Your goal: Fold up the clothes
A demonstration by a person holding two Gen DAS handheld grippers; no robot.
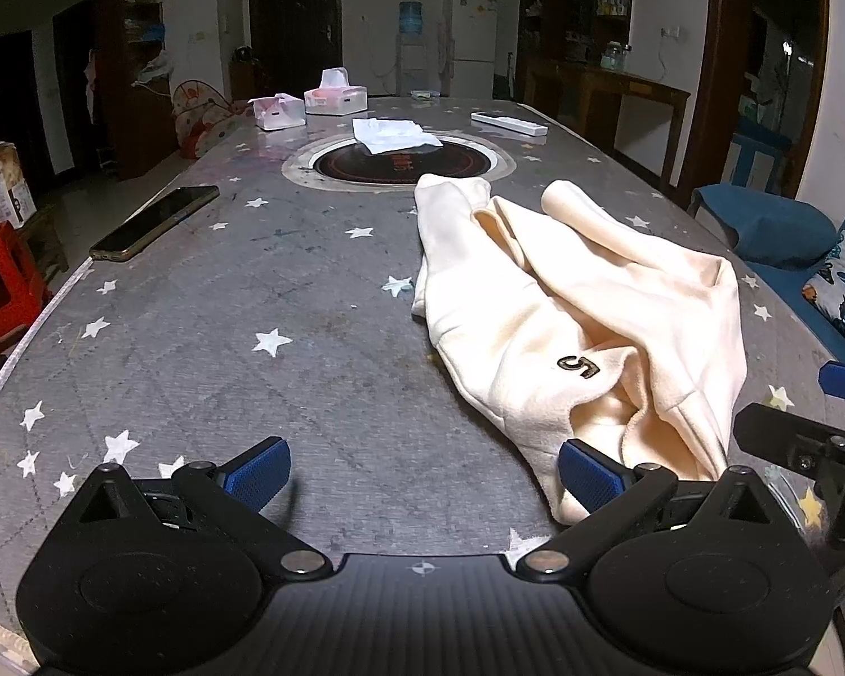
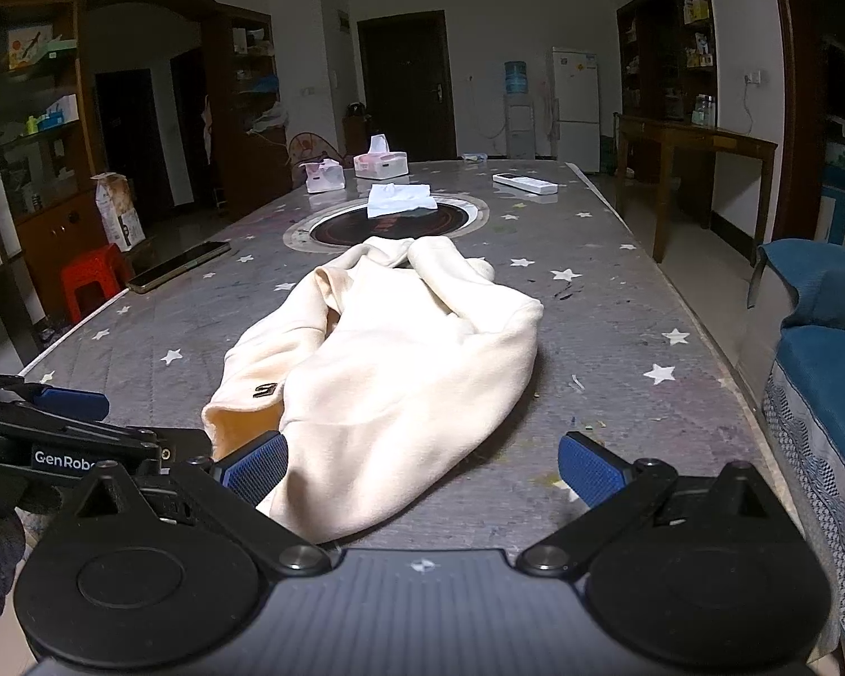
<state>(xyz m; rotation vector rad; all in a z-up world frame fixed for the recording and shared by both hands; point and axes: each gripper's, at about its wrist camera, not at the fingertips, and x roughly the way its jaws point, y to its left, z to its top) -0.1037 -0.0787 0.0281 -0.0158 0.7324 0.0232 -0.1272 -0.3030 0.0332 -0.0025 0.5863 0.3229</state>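
A cream garment (image 1: 580,315) with a small dark "5" mark lies crumpled on the grey star-patterned table (image 1: 225,349). In the left wrist view it is at the right, its near hem beside the right finger. My left gripper (image 1: 422,476) is open and empty over the table. In the right wrist view the garment (image 2: 400,360) lies in the middle, its near edge between the fingers, against the left one. My right gripper (image 2: 422,470) is open and holds nothing. The left gripper (image 2: 56,422) shows at the left edge of that view.
A phone (image 1: 155,222) lies near the left edge. A round cooktop inset (image 1: 400,160) with a white cloth (image 1: 394,134) is further back. Tissue boxes (image 1: 335,96), a remote (image 1: 510,124). A red stool (image 1: 0,287) stands left, a blue sofa (image 2: 828,349) right.
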